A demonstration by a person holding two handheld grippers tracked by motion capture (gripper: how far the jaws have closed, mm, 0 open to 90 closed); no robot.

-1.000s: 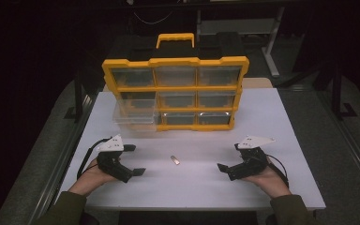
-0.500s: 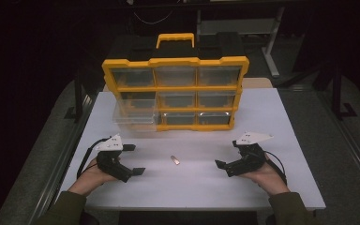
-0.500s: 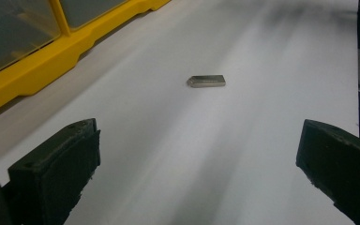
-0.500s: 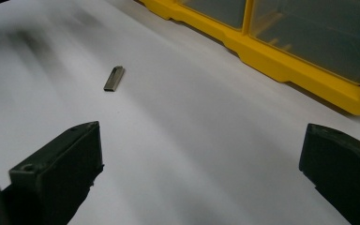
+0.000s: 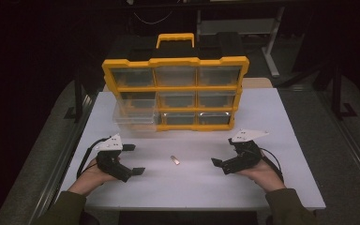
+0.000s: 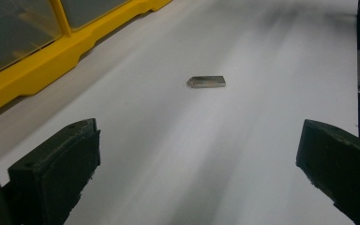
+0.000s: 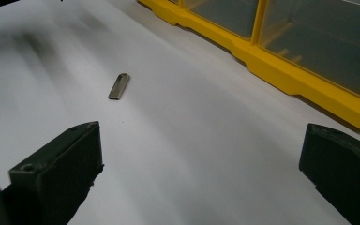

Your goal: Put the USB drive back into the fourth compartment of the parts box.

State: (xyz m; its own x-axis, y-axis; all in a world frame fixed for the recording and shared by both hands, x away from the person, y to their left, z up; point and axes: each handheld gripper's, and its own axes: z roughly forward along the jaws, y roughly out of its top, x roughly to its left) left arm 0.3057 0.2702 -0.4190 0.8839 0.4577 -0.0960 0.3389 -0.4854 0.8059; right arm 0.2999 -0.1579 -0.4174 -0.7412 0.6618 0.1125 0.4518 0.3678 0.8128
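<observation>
A small flat metal piece (image 5: 174,160) lies on the white table (image 5: 272,117), between my two grippers. My left gripper (image 5: 133,159) rests to its left, open and empty. My right gripper (image 5: 221,157) rests to its right, also open and empty. The left gripper view has the metal piece (image 6: 207,81) lying ahead of the wide-apart jaws of that gripper (image 6: 197,164). In the right gripper view the piece (image 7: 119,86) lies ahead and to the left of the spread jaws of that gripper (image 7: 201,168). Neither gripper touches it.
A yellow organizer case (image 5: 176,93) with clear drawers stands upright at the back of the table. One clear drawer (image 5: 135,117) sticks out at its lower left. Its yellow base (image 6: 37,70) (image 7: 281,70) runs along the edge of both gripper views.
My right gripper has edged a little left, toward the metal piece. The left gripper has hardly moved, and the piece lies where it was.
</observation>
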